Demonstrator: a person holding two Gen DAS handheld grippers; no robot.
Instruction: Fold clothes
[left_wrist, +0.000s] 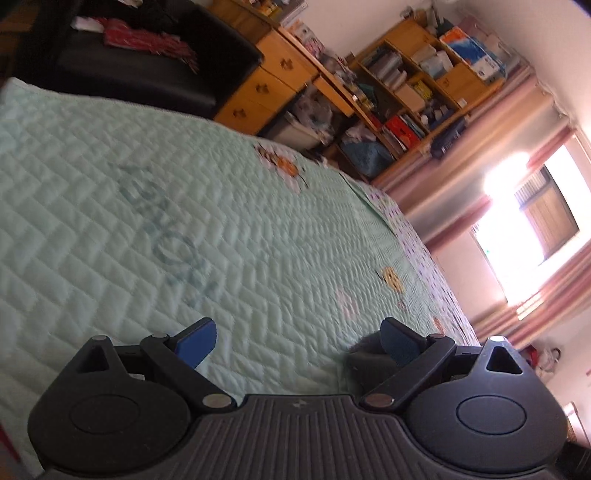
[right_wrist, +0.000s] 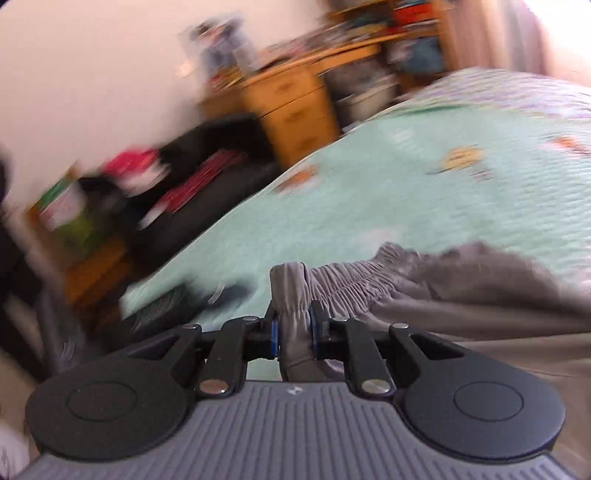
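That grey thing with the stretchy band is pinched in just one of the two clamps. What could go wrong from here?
The right hand-held gripper holds only a bunched bit of the elastic waistband on the grey garment, so the fabric may slip out if pulled. The left hand-held gripper is open and empty over the green quilt, so most of the garment is unsupported and may sag or twist, spoiling the fold.

Light source: daylight through window (left_wrist: 517, 221), right of left wrist frame, blown out white.
Glare: washes curtains (left_wrist: 461, 206) nearby.
Blur: right wrist view smeared throughout; desk (right_wrist: 291, 110) streaked.
Distortion: fisheye bends quilt (left_wrist: 184, 184); dark corners.
Focus: left view mostly sharp.
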